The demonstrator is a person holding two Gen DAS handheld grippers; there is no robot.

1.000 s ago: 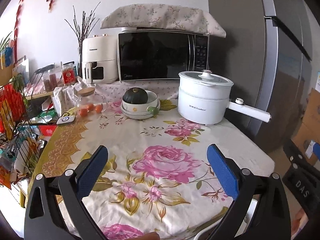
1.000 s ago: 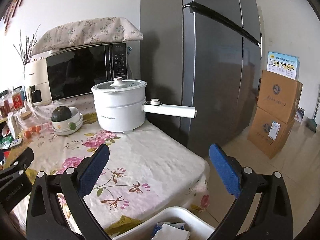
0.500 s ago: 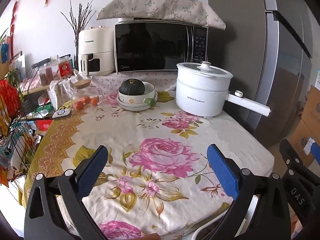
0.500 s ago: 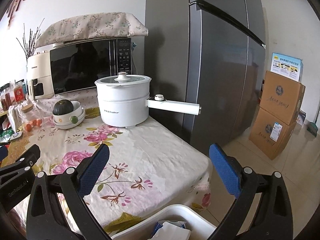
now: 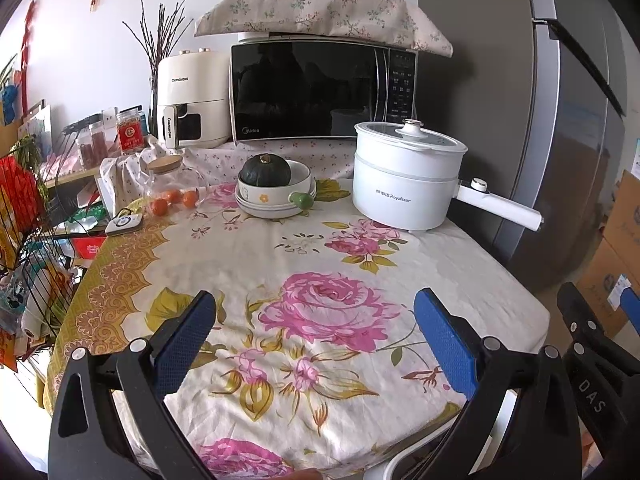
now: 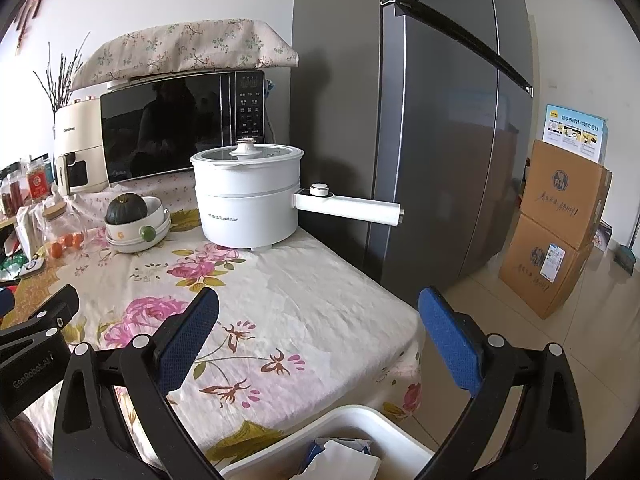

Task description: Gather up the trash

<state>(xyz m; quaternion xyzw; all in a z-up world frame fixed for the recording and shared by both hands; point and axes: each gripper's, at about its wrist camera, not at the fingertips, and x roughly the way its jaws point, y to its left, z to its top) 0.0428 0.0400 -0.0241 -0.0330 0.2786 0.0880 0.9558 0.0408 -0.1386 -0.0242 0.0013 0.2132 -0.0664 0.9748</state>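
Both the left gripper (image 5: 314,332) and right gripper (image 6: 318,330) hang wide-jawed, empty, over the tabletop (image 5: 248,264); paper trash (image 6: 340,458) lies crumpled in the near white bin (image 6: 360,416).

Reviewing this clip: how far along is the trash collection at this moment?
Looks near the end. Done: crumpled paper already lies in the white bin at the table's near edge, and no loose trash shows on the floral tablecloth. In hand: nothing; the left gripper and right gripper are both open and empty. Left: nothing obvious, though the cluttered far-left corner is hard to judge.
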